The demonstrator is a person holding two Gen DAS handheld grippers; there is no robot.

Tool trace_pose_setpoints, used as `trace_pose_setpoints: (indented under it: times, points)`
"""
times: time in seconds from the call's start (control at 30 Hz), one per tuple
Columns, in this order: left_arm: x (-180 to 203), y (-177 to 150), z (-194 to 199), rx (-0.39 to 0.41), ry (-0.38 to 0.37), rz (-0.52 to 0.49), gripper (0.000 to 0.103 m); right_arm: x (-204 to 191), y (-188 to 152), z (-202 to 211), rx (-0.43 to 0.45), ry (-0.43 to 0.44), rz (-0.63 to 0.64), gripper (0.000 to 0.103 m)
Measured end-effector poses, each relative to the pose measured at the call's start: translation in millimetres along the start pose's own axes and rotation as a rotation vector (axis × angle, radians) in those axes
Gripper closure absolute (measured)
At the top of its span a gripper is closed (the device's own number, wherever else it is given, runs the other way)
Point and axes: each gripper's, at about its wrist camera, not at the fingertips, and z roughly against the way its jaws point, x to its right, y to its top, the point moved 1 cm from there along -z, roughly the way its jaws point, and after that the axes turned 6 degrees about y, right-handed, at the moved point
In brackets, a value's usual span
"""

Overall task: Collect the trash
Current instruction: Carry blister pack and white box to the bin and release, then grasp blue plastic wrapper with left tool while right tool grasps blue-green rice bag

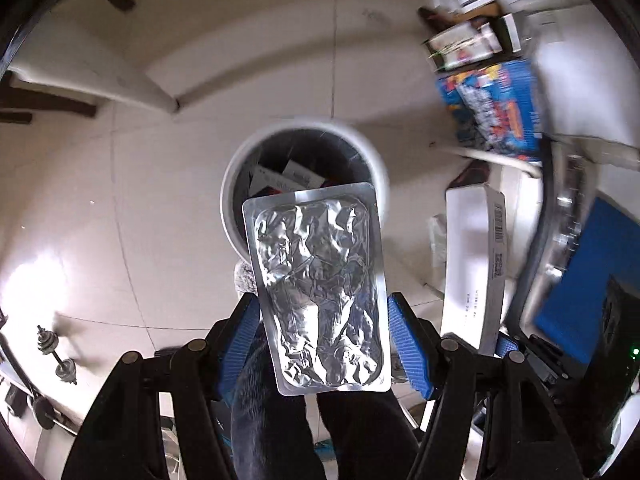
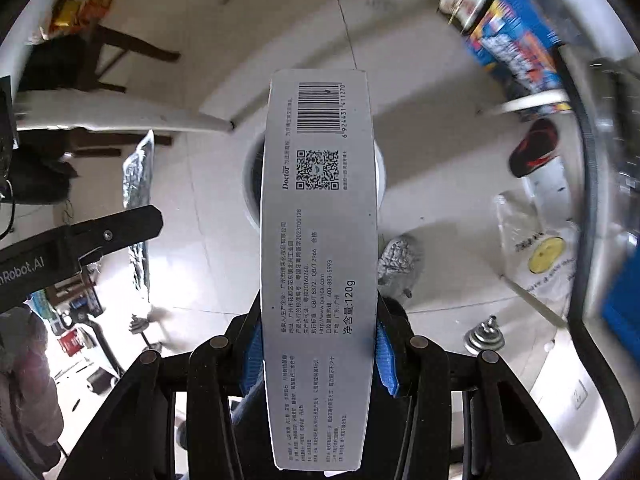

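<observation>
Right now both hands hang over the white waste bin (image 1: 374, 148), a round bin on the tiled floor with a dark liner and a few cartons already in it.

The left tongs (image 1: 322, 344) stand partly open, their blue pads (image 1: 406, 344) clamped on the long edges of a silver foil blister tray (image 1: 320, 288). It is held flat-on, its far end just over the near rim of the bin. It looks very light and thin; the crinkled middle would buckle under any squeeze, so the stiffer flat border is the sensible place to hold it, as it is held here. Its smooth foil may slip if the grip eases.

The right tongs (image 2: 318, 344) are drawn in as narrow as they go, gripping a long grey toothpaste carton (image 2: 318, 240) by its two narrow sides near the lower middle. The carton points straight at the bin and hides most of its mouth. I judge it to be light, hollow cardboard, stiff along its length but easy to crush across, so a hold on the folded edges suits it best.

Beside the bin, just on its near side, lies a crumpled foil ball (image 2: 398, 262) on the floor, not yet picked up. From where both pieces hang, letting go should drop them in, though the tray sits closer to the rim and might catch it.
</observation>
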Motion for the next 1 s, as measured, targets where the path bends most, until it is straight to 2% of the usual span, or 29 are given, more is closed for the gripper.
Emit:
trace_pose_setpoints:
  times: [0.1, 0.2, 0.37, 0.43, 0.47, 0.5, 0.53, 0.57, 0.6, 0.63, 0.67, 0.7, 0.87, 1.0]
  points:
    - [-1.9, 20.9, -47.8, -0.034, 0.012, -0.005, 0.041, 16.3, 22.3, -56.9, -0.048, 0.017, 0.009, 0.055]
    - [-3.1, 34.3, -78.5, -0.057, 0.043, -0.020, 0.040, 30.4, 43.6, -102.3, -0.086, 0.041, 0.002, 0.055]
    - [-13.7, 41.8, -101.9, -0.098, 0.085, -0.033, 0.040, 48.7, 59.3, -159.7, -0.145, 0.036, -0.010, 0.055]
    - [-22.7, 39.8, -99.9, -0.094, 0.087, -0.031, 0.033, 51.4, 63.5, -169.8, -0.167, 0.027, -0.005, 0.054]
    - [-24.7, 38.6, -97.2, -0.089, 0.097, -0.030, 0.021, 51.2, 64.2, -173.8, -0.172, 0.030, -0.005, 0.054]
    - [-29.6, 36.5, -93.7, -0.083, 0.107, -0.030, 0.011, 51.3, 64.7, -177.0, -0.177, 0.029, -0.001, 0.053]
    - [-31.8, 34.7, -89.7, -0.075, 0.113, -0.025, 0.007, 51.1, 65.4, -179.0, -0.180, 0.019, 0.005, 0.052]
    - [-34.2, 32.9, -86.0, -0.068, 0.115, -0.021, 0.003, 48.4, 66.3, -178.0, -0.175, 0.015, 0.002, 0.044]
    - [-36.6, 31.7, -82.4, -0.061, 0.126, -0.019, 0.003, 49.0, 66.3, -176.5, -0.168, 0.009, -0.004, 0.032]
    - [-38.4, 29.5, -77.9, -0.049, 0.145, -0.017, 0.003, 48.7, 66.0, -173.5, -0.159, 0.009, -0.011, 0.025]
    - [-40.2, 26.7, -70.7, -0.031, 0.165, -0.015, 0.003, 47.9, 65.7, -170.3, -0.151, 0.010, -0.015, 0.008]
    - [-43.0, 24.2, -65.6, -0.013, 0.182, -0.011, 0.003, 48.0, 65.7, -167.9, -0.142, 0.001, -0.017, 0.000]
    - [-48.3, 3.0, -34.4, 0.068, 0.249, -0.020, 0.003, 37.9, 61.7, -140.3, -0.073, -0.070, -0.016, 0.000]
    - [-48.4, -17.6, -15.9, 0.090, 0.263, -0.021, 0.003, 30.0, 52.6, -113.0, -0.031, -0.093, -0.021, 0.000]
